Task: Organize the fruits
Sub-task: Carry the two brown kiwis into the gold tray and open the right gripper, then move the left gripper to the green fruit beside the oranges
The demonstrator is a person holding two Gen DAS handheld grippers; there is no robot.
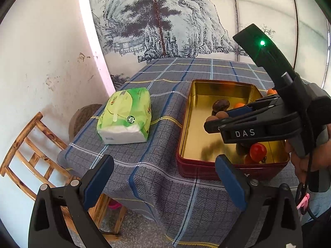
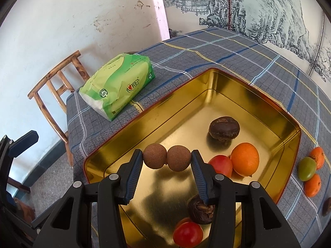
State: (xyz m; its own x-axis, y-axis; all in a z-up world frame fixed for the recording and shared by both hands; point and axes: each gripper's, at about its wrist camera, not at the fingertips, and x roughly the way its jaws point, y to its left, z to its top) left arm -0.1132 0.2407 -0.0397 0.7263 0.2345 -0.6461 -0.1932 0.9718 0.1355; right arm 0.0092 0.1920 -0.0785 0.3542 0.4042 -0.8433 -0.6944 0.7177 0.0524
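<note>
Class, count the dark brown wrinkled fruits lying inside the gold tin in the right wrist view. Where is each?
2. One dark brown fruit lies toward the tin's far end; the other is near, partly behind the right gripper. More may be hidden.

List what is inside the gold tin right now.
In the gold tin: two dark brown fruits, an orange, two red tomatoes. The right gripper holds two longans above it, hiding part of the floor.

Glossy gold metal tin (image 2: 206, 95), woven cloth (image 2: 238, 47), seemingly plastic-wrapped tissues (image 2: 118, 82)
</note>
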